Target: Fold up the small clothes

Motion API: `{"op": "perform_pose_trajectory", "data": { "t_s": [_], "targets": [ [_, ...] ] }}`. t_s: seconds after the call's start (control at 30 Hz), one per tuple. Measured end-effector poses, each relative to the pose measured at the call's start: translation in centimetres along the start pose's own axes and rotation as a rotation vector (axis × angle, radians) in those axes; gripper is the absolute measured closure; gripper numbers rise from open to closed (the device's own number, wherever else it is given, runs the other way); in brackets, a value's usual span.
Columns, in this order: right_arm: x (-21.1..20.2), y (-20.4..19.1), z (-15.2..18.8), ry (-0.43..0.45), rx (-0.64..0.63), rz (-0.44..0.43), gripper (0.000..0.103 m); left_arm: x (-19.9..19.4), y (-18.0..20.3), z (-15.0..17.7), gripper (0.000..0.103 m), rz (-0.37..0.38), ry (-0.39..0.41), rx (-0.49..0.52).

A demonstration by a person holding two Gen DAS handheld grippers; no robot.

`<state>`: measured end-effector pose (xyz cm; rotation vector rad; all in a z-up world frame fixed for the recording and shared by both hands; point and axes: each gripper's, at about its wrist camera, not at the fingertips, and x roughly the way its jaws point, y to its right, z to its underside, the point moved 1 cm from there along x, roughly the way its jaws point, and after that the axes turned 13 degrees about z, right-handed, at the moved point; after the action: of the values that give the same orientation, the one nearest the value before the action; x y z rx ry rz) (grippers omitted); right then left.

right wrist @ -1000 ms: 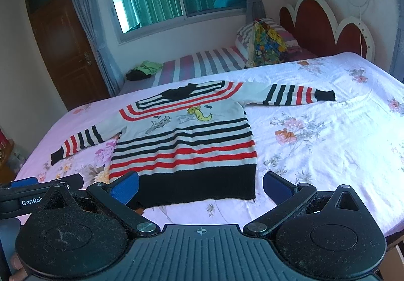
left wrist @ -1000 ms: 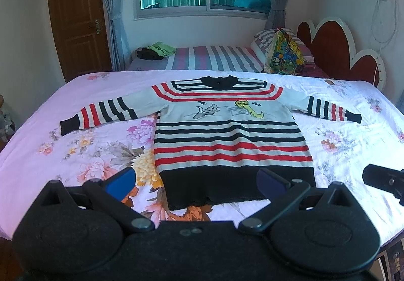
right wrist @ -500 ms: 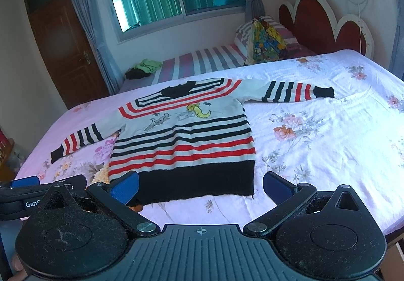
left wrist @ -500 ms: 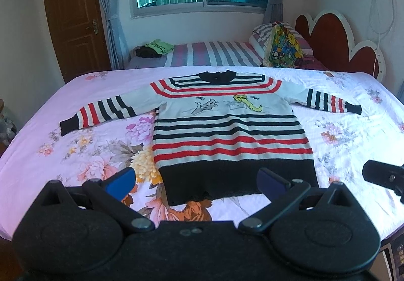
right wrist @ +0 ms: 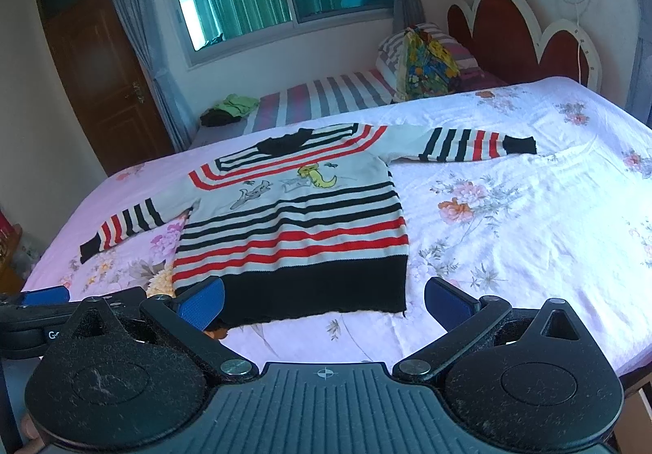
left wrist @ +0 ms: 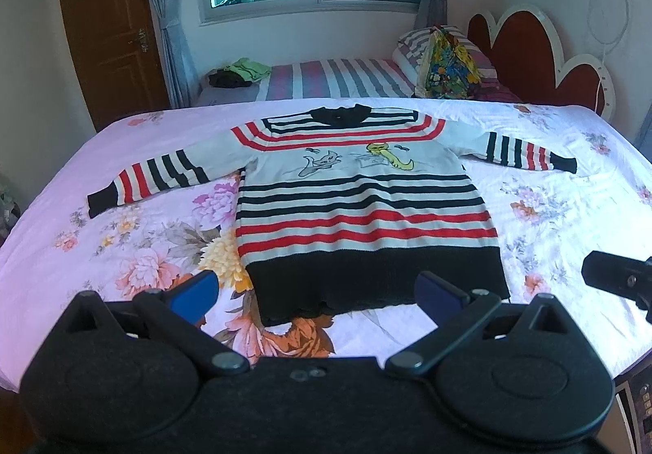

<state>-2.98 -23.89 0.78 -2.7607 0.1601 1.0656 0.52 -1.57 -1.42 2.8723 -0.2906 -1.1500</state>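
Observation:
A small striped sweater (left wrist: 362, 209), white with black and red stripes, a black hem and cartoon figures on the chest, lies flat and face up on the floral bed sheet (left wrist: 134, 234), sleeves spread out. It also shows in the right wrist view (right wrist: 293, 225). My left gripper (left wrist: 318, 293) is open and empty, hovering just before the hem. My right gripper (right wrist: 324, 303) is open and empty, near the hem's right corner. Part of the right gripper shows at the left view's right edge (left wrist: 615, 280).
A second bed with a striped cover (left wrist: 334, 81) stands behind, with folded clothes (left wrist: 238, 71) and a colourful bag (left wrist: 446, 65) on it. A red headboard (left wrist: 538, 58) is at the right, a wooden door (left wrist: 110, 34) at the left.
Both grippers have moved a little forward toward the sweater, which now sits slightly lower and nearer in both views. The sweater itself has not moved.

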Motion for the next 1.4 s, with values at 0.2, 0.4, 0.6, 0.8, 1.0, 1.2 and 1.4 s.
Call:
{"op": "perform_pose_trajectory", "data": {
  "t_s": [0.2,0.4,0.6,0.8,1.0,1.2,1.4],
  "targets": [
    [0.0,0.1,0.0,0.000,0.000,0.001,0.000,0.0,0.3,-0.2,0.001,0.005,0.003,0.004],
    [0.0,0.2,-0.2,-0.003,0.001,0.005,0.000,0.1,0.4,-0.2,0.001,0.005,0.001,0.007],
    [0.3,0.5,-0.4,-0.001,0.002,0.012,0.000,0.1,0.4,-0.3,0.001,0.003,0.000,0.007],
    [0.6,0.2,-0.8,0.026,-0.013,0.038,0.000,0.9,0.2,-0.7,0.001,-0.002,-0.004,0.016],
    [2.6,0.9,-1.8,0.051,-0.030,0.064,0.000,2.7,0.2,-1.8,0.001,-0.002,-0.012,0.019],
    [7.5,3.1,-4.2,0.052,-0.015,0.094,0.000,6.8,0.4,-4.0,0.001,-0.021,-0.027,0.001],
    [13.4,6.2,-6.9,0.045,-0.024,0.136,0.000,11.9,1.1,-7.1,0.001,-0.041,-0.037,-0.024]
  ]
}}
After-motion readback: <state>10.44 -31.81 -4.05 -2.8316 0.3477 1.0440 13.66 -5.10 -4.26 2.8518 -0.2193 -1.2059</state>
